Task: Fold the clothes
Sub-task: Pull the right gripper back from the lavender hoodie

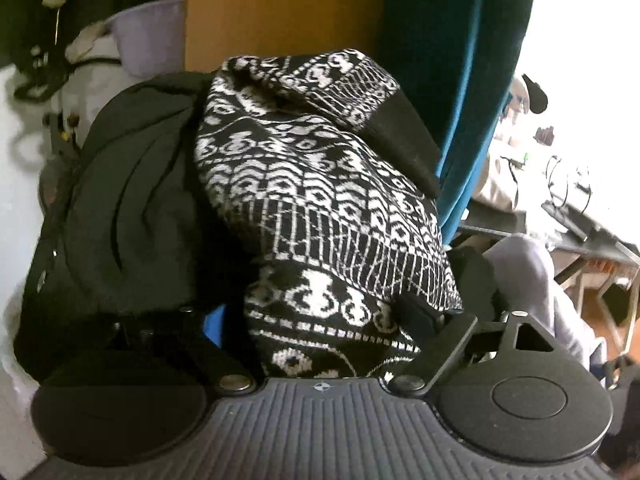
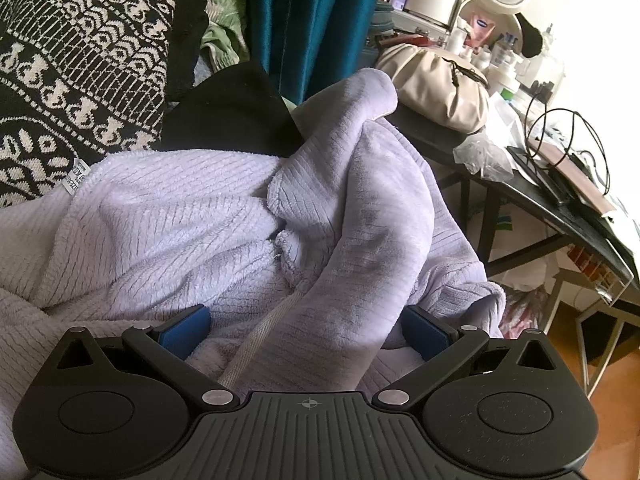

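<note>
A black-and-white patterned knit sweater [image 1: 320, 184] lies bunched in a heap, and its lower fold bulges between the fingers of my left gripper [image 1: 314, 320], whose jaws stand wide apart. A dark garment [image 1: 120, 208] to the left covers most of the left finger. In the right wrist view a lilac ribbed fleece garment [image 2: 200, 232] lies crumpled, with one thick fold running down between the blue pads [image 2: 186, 332] of my right gripper [image 2: 306, 334], also spread wide. The same sweater [image 2: 80, 60] shows at upper left, and a black cloth [image 2: 232, 120] lies behind the fleece.
A teal curtain [image 1: 472, 80] hangs behind the pile, next to a wooden panel [image 1: 280, 12]. To the right a black desk [image 2: 560, 208] carries a beige bag [image 2: 440, 80], cables, a mirror and bottles. A green garment [image 2: 224, 28] is tucked beside the curtain.
</note>
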Demonstrator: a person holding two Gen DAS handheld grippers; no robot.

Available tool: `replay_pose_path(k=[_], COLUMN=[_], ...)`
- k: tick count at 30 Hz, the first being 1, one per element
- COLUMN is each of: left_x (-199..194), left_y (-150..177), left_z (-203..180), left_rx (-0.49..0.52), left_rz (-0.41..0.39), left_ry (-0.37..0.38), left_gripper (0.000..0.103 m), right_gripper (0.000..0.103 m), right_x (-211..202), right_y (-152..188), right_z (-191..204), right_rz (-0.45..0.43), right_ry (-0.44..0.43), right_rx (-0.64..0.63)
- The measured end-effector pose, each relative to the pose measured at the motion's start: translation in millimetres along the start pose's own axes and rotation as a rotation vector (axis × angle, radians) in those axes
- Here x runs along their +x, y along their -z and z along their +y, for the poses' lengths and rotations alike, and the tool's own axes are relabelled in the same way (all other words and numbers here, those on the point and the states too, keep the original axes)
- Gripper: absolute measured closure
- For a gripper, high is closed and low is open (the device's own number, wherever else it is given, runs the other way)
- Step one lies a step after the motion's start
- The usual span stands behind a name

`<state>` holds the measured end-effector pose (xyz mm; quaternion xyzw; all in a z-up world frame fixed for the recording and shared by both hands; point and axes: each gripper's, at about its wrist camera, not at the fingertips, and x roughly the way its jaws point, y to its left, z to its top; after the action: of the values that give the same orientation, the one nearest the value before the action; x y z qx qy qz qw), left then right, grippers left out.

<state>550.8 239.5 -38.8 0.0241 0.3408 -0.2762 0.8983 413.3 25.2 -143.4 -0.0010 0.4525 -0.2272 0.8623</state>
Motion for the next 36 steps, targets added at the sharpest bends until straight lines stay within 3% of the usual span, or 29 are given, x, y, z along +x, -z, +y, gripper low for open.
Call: replay_pose_path(k=[3, 5, 7, 14, 20, 26, 36], left_x=[-7, -16, -30, -49, -53, -50, -39], left_y=[0, -1, 0, 14, 20, 26, 33], left_z=[1, 3, 4, -6, -1, 0, 7], left_rx=[-0.022, -0.051, -0.091, -0.071, -0.122, -0.159, -0.238], left_rz=[-0.010, -0.017, -0.042, -0.072, -0.074, -0.064, -0.063], left_ry=[0.008, 0.028, 0.058, 0.062, 0.061, 0.055, 0.067], left_gripper=[0.043, 0.070, 0.076, 0.077, 0.077, 0.077, 0.076], right_gripper=[0.001, 0.001, 0.001, 0.001, 0.001, 0.001, 0.005], right_x=[0, 1, 0, -3, -13, -42, -60], right_y=[1, 2, 2, -3, -8, -16, -31], right_z=[-2, -3, -4, -7, -13, -18, -28], right_rz=[-0.006, -0.013, -0.012, 0.011, 0.011, -0.087, -0.044], right_ry=[-0.009, -0.016, -0.021, -0.027, -0.062, -0.116, -0.325], right_rx=[-0.003, -0.007, -0.004, 0.011, 0.017, -0.088, 0.006])
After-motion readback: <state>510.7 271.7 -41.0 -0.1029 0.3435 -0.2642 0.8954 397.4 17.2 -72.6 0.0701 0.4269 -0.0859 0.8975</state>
